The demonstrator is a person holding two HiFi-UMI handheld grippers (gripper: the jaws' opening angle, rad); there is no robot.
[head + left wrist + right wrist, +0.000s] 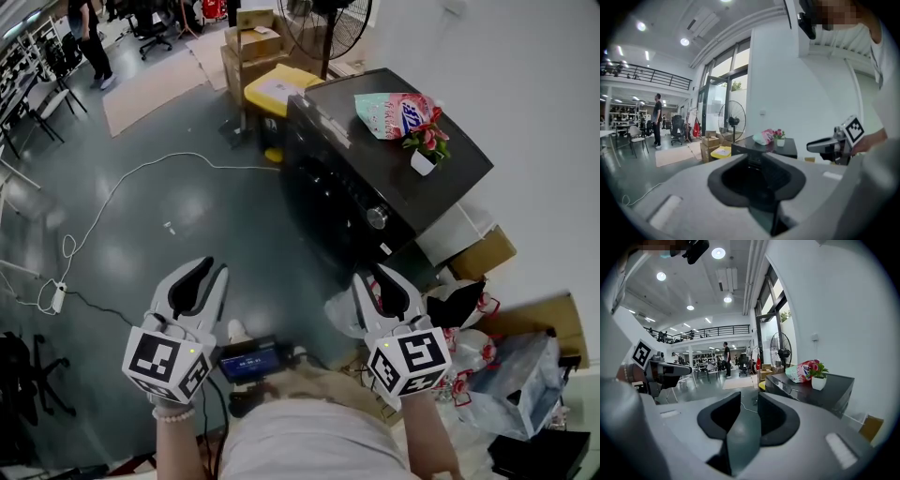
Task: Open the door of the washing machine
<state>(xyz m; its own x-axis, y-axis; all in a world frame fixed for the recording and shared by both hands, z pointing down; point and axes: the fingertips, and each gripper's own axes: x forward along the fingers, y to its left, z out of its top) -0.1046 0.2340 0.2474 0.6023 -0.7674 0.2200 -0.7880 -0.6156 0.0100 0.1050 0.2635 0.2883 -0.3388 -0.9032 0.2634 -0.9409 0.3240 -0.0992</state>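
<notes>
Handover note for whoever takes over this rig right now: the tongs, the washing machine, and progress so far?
Left tongs: open, empty, in the air.
Right tongs: open, empty, nearer the machine's front.
Black front-loading washing machine: ahead, to the right. Its round door looks shut and nothing touches it.
Done: nothing yet.
Left: reach the door and pull it open.

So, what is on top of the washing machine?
The washing machine carries a pink-and-teal bag and a small white pot of red flowers on its dark top. Anything under the bag is covered.
</notes>
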